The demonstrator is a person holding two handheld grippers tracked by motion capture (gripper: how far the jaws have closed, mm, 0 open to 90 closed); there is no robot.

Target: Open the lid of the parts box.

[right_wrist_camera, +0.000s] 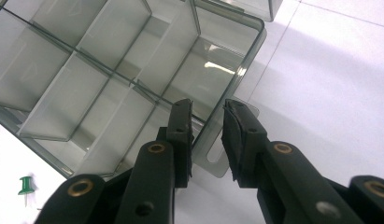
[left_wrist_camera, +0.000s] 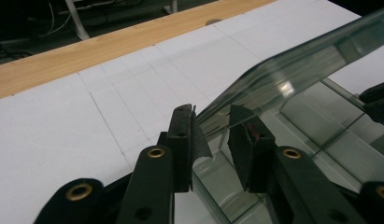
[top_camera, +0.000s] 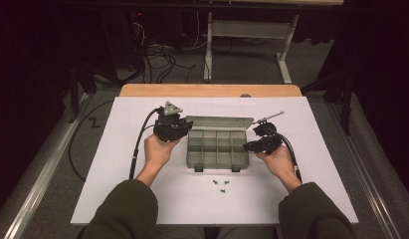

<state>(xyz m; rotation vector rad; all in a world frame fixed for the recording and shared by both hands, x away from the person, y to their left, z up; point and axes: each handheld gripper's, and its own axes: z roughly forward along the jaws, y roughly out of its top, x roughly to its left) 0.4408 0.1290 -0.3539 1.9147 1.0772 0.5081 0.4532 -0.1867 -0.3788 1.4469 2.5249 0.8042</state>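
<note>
The clear compartment box (top_camera: pixel 216 148) mid-desk is light, stiff, slippery plastic; left hand-held gripper (left_wrist_camera: pixel 213 140) straddles its lid edge narrowly, right hand-held gripper (right_wrist_camera: pixel 207 140) its side wall

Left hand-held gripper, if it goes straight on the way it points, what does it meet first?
Most likely the box's open lid: its edge already sits between the left hand-held gripper jaws. Whether the pads touch it is unclear.

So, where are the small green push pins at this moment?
In the high view, the green push pins lie on the white table, just in front of the open compartment box, between the person's two forearms. One also shows at the bottom left of the right gripper view.
</note>
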